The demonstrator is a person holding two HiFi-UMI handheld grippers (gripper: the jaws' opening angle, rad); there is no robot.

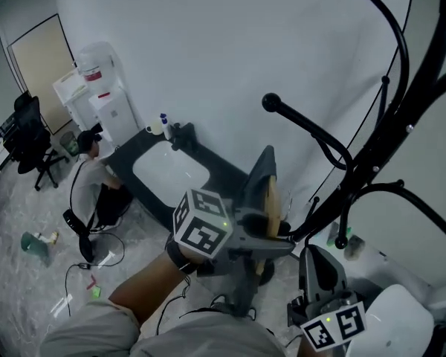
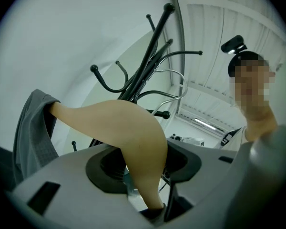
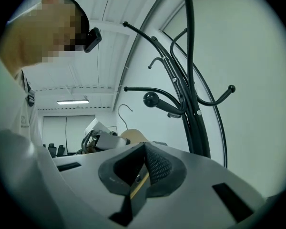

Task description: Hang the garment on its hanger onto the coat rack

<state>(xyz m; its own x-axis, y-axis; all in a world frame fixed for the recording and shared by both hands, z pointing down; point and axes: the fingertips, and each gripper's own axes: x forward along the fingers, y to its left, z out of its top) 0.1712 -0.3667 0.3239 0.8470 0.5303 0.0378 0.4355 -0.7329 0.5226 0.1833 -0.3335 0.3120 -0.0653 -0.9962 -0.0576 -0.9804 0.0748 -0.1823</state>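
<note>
Rack: black coat rack (image 1: 406,125), right side of frame, curved arms bare.
Garment: grey garment (image 1: 259,175), centre of frame, draped on hanger; likely soft, light, prone to sliding off.
Hanger: wooden hanger (image 1: 270,207), stiff, smooth; best held at neck under hook.
Left gripper (image 2: 143,166): clamped on hanger.
Right gripper (image 3: 144,168): lower right, jaws together, thin tan sliver between, unidentifiable.
Writing: none legible; red label on dispenser (image 1: 108,106), upper left, too small.

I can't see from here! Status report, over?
Left fingers clamp hanger, grey garment draped. Right fingers closed. Not yet on coat rack; nothing between.
</note>
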